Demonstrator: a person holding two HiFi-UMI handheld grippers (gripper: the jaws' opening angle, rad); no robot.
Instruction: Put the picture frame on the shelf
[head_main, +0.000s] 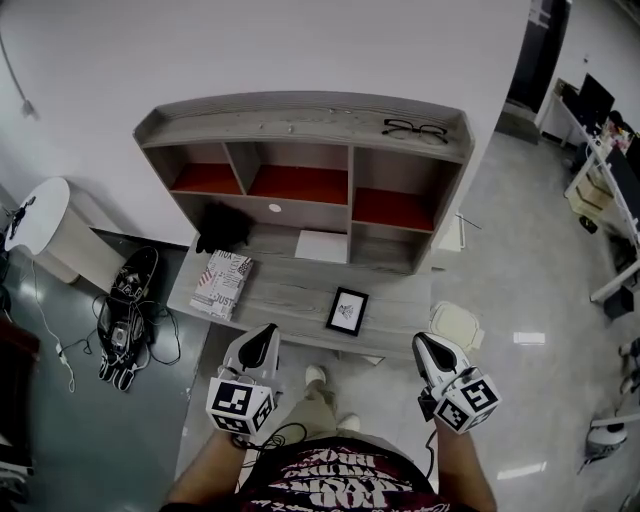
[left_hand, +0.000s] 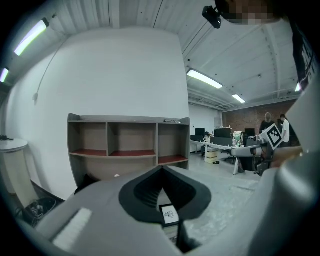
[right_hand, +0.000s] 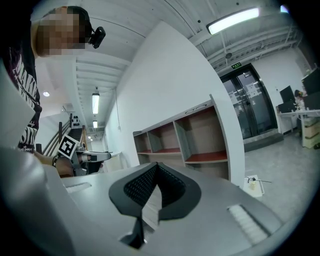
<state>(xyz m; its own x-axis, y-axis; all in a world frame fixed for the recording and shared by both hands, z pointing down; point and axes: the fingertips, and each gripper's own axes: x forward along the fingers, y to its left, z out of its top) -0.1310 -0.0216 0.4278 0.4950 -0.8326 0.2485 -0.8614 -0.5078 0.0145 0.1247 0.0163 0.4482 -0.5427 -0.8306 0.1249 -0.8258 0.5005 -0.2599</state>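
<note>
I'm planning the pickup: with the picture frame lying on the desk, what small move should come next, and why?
Probably ease the left gripper toward the picture frame, opening its jaws on the way. It and the right gripper hang near the desk's front edge with jaws together, holding nothing, and the frame lies flat, in line with the left gripper's jaws.

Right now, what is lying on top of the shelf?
A pair of glasses lies on the shelf, near the right end of its top board. The rest of that board shows bare; no part is covered.
</note>
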